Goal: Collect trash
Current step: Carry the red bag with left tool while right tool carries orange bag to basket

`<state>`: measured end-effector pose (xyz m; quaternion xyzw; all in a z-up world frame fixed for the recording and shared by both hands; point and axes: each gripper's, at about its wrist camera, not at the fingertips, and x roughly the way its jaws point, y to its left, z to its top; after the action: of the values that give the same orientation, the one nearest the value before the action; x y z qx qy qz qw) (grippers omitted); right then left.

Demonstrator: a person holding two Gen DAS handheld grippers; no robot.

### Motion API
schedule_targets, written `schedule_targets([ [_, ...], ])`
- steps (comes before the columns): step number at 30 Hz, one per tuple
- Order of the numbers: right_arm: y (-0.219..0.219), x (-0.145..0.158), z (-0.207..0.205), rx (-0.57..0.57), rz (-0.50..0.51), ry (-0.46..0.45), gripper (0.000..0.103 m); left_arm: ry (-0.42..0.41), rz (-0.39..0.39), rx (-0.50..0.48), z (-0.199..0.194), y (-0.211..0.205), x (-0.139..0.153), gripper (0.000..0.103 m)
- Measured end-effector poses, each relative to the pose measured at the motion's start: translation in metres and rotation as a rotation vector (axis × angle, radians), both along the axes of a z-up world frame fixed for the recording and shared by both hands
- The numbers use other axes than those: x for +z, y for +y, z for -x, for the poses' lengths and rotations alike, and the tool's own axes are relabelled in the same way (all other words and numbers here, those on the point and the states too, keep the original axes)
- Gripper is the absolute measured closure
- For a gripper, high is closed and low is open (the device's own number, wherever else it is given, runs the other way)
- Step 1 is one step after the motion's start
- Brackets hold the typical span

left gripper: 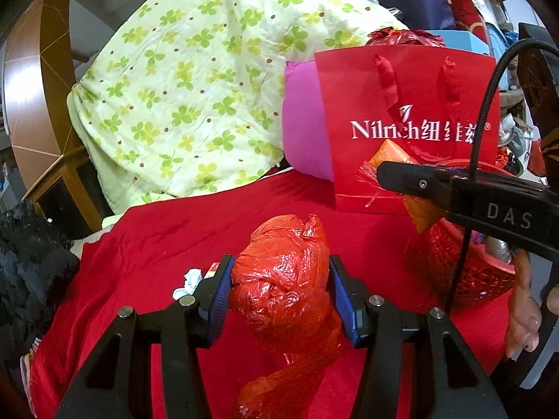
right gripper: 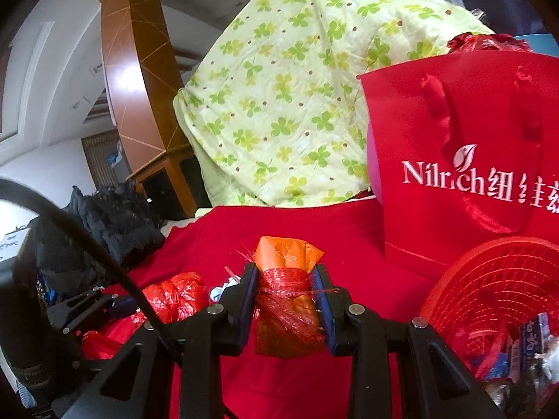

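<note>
My left gripper [left gripper: 279, 284] is shut on a crumpled red plastic bag [left gripper: 283, 279], held above the red cloth [left gripper: 167, 237]; a tail of the bag hangs below. My right gripper [right gripper: 286, 300] is shut on an orange packet [right gripper: 286, 255] wrapped in red plastic string. In the left wrist view the right gripper's finger [left gripper: 419, 181] reaches in from the right with the orange packet [left gripper: 422, 213] over a red mesh basket [left gripper: 468, 276]. The red mesh basket [right gripper: 489, 286] holds several scraps in the right wrist view. The red bag [right gripper: 174, 296] and left gripper show at lower left there.
A red paper gift bag [left gripper: 412, 122] stands at the back right beside a pink cushion [left gripper: 304, 129] and a green clover quilt [left gripper: 188, 80]. A crumpled white tissue [left gripper: 190, 279] lies on the cloth. Black fabric [left gripper: 31, 265] sits at the left. A hand [left gripper: 524, 310] shows at the right edge.
</note>
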<state>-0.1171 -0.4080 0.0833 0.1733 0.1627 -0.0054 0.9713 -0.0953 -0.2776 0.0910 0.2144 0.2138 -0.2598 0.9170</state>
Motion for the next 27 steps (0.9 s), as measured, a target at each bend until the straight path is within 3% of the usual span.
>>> schedule_targets([
  [11, -0.035, 0.005, 0.026, -0.058, -0.044, -0.038, 0.069, 0.015, 0.042, -0.076, 0.015, -0.024, 0.011, 0.048],
  [19, -0.063, 0.006, 0.048, -0.103, -0.079, -0.06, 0.069, 0.127, 0.169, -0.16, 0.013, -0.034, 0.017, 0.048],
  [27, -0.111, 0.004, 0.082, -0.181, -0.153, -0.092, 0.069, 0.171, 0.21, -0.238, 0.021, -0.058, 0.017, 0.048],
])
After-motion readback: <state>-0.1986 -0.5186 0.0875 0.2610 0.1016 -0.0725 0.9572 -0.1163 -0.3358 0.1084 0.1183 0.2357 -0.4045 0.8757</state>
